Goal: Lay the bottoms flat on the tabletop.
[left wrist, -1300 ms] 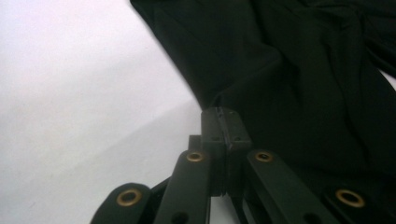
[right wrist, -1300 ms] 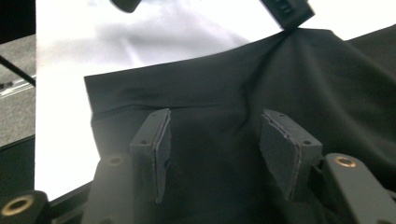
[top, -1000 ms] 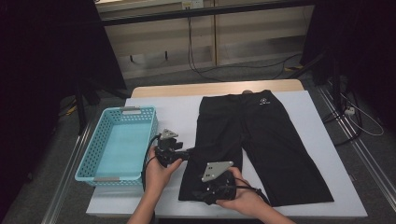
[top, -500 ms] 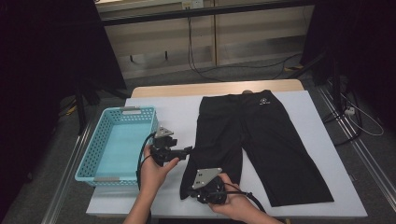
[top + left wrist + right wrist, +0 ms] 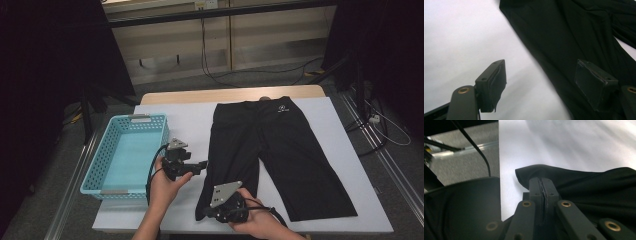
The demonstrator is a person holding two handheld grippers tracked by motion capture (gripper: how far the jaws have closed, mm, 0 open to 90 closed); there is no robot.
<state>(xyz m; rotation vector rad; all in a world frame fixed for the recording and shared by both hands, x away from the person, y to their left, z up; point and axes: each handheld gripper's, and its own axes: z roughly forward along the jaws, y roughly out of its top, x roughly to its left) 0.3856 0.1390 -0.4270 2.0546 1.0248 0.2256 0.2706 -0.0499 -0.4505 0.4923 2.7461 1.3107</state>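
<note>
A light blue basket [image 5: 102, 165] with perforated walls sits at the left side of the white surface [image 5: 330, 125], its long sides running near to far. Beyond the far edge, black cables [image 5: 220, 75] lie on the grey floor [image 5: 175, 87] before a pale wall panel [image 5: 260, 45].

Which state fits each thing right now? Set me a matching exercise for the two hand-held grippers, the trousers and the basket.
Things:
1. left hand-held gripper
2. right hand-held gripper
3. black trousers
4. blue basket

States:
a. spread flat on the white table
b. jaws shut on a trouser hem
c. nothing inside, at the table's left
d. jaws open beside the trouser leg

Pairs: 1-d, 2-b, 3-a, 4-c
</note>
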